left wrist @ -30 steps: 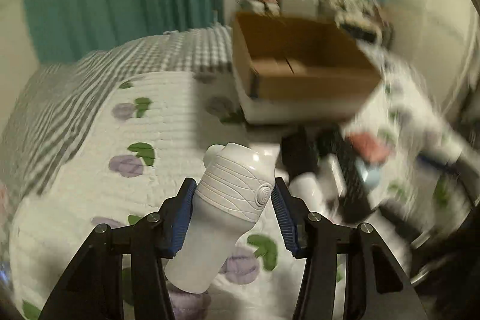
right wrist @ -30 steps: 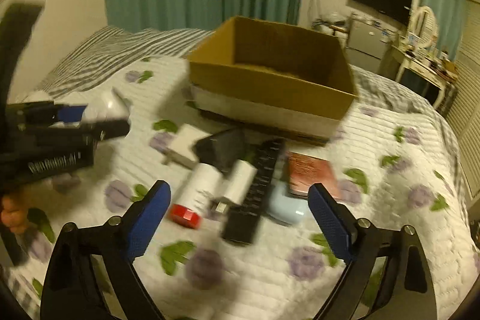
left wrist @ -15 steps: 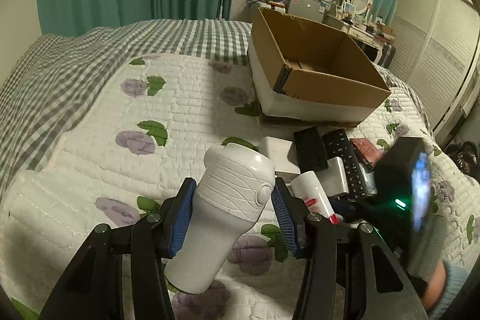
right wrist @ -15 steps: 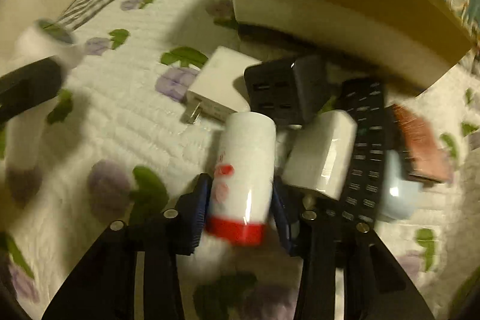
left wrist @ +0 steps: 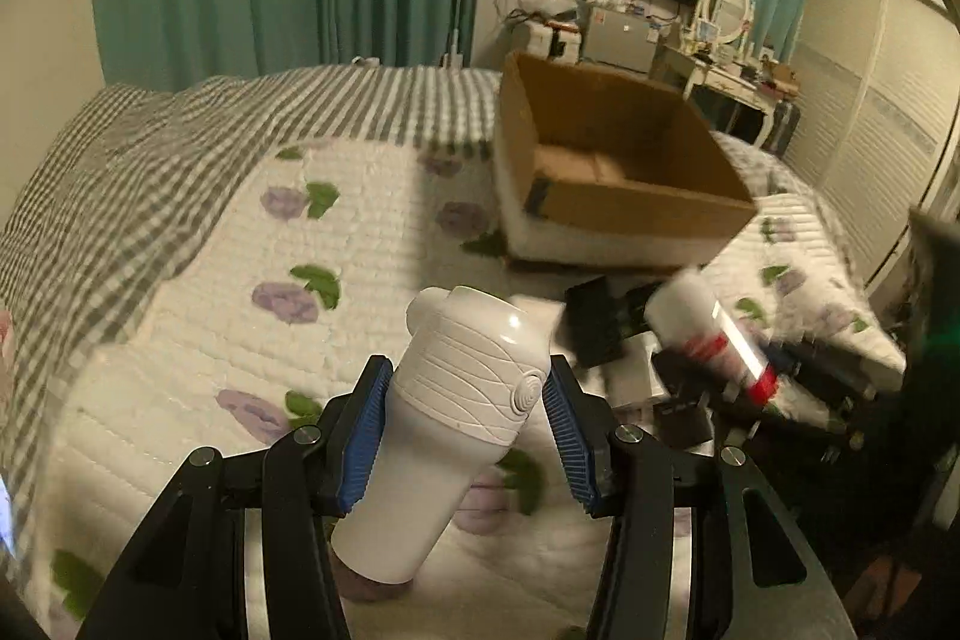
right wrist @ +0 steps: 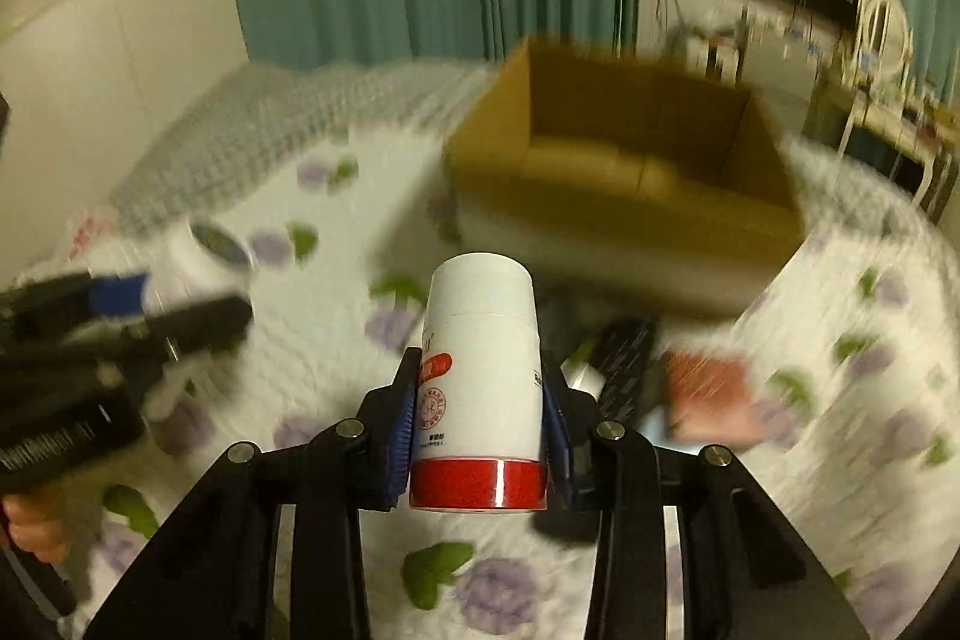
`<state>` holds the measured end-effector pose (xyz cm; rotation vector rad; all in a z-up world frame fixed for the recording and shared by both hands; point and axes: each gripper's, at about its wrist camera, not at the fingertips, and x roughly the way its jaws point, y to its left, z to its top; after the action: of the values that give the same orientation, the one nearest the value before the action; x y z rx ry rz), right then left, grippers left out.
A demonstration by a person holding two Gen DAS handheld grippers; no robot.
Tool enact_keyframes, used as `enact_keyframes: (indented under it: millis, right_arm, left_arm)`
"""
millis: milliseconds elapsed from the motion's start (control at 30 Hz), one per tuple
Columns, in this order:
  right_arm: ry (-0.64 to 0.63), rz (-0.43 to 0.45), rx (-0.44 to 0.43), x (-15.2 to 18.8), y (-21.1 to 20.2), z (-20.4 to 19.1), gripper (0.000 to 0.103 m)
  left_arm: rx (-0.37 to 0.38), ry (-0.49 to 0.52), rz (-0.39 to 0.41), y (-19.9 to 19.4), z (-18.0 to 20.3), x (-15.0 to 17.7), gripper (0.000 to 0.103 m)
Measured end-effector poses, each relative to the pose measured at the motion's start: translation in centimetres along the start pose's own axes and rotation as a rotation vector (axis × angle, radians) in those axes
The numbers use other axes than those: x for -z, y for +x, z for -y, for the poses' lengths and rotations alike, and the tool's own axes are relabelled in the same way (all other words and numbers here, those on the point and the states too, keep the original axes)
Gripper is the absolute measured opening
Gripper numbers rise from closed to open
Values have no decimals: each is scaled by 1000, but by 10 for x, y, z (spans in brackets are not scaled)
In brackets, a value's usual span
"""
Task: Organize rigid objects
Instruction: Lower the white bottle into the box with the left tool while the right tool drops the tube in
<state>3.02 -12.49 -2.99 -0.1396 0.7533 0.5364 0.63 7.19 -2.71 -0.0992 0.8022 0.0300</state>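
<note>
My left gripper (left wrist: 462, 430) is shut on a white lidded tumbler (left wrist: 444, 436), held tilted above the quilt. My right gripper (right wrist: 480, 412) is shut on a white bottle with a red band (right wrist: 480, 388), lifted off the bed; that bottle also shows blurred in the left wrist view (left wrist: 714, 340). An open cardboard box (left wrist: 612, 172) sits on the bed beyond both; it also shows in the right wrist view (right wrist: 630, 172). The left gripper and tumbler appear blurred at the left of the right wrist view (right wrist: 120, 328).
A flowered white quilt (left wrist: 336, 280) covers the bed over a grey checked blanket (left wrist: 120, 172). Black remotes (right wrist: 624, 358), a dark adapter (left wrist: 594, 316) and a reddish-brown flat item (right wrist: 708, 382) lie in front of the box. A dresser and a TV stand behind.
My right gripper has closed on the white bottle and lifted it off the pile, tilting up toward the box. My left gripper still holds the tumbler, shifted slightly.
</note>
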Motion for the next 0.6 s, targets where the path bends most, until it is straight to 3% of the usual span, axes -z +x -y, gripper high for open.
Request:
enact_keyframes:
  millis: [100,300,467,600]
  right_arm:
    - [-18,81,11,-33,-35,20,35]
    - [-11,183,63,-86,-67,64,35]
    - [27,220,80,-121,-64,105,35]
    - [74,198,74,-149,-24,137,35]
  left_arm:
    - [-25,62,39,-21,25,-22,52]
    - [25,127,133,-36,65,-92,52]
    - [23,176,134,0,89,-151,52]
    - [24,171,91,51,97,-181,52]
